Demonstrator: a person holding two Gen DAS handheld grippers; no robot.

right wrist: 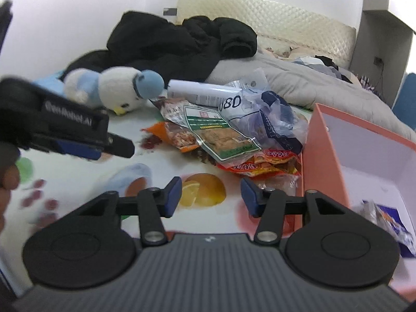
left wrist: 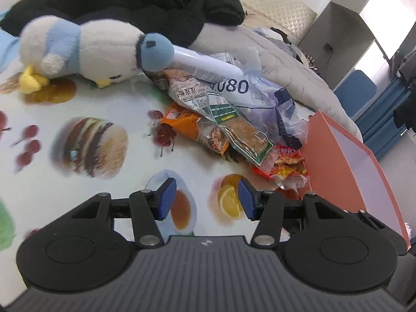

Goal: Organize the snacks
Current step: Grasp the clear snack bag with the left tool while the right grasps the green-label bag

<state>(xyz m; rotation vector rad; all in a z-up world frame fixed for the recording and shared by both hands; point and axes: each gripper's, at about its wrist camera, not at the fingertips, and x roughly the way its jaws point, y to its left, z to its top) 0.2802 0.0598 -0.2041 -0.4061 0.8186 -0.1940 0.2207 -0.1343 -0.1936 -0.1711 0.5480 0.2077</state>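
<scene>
A: Where are the snacks?

B: In a heap at centre right of both views, just left of the orange box (right wrist: 322, 156). A green-edged pack (right wrist: 223, 137) lies on top, an orange bag (left wrist: 187, 124) is under its left side, and red packets (right wrist: 260, 166) sit lowest, touching the box wall. One packet (right wrist: 390, 223) already lies in the box, at lower right of the right view.

A: And the grippers?

B: The right gripper (right wrist: 210, 197) is partly open with nothing between its pads, above the printed lemon. The left gripper (left wrist: 206, 199) is also about half open and empty. In the right view it also shows at centre left, side on and blurred.

A: What is the best way to do this step?

B: I'd judge the red packets the easiest pick for the right gripper, since they are nearest. Come in low and pinch a crimped edge, not the puffed middle. Then lift clear of the box wall before moving over it.

A: What is in the way?

B: The green-edged pack overlaps the red ones, so it may drag along. A crumpled clear bag (left wrist: 273, 98) and a white tube (right wrist: 197, 93) lie behind the heap. The plush bird (left wrist: 85, 49) and black coat (right wrist: 182, 41) sit farther back at upper left, well apart.
</scene>
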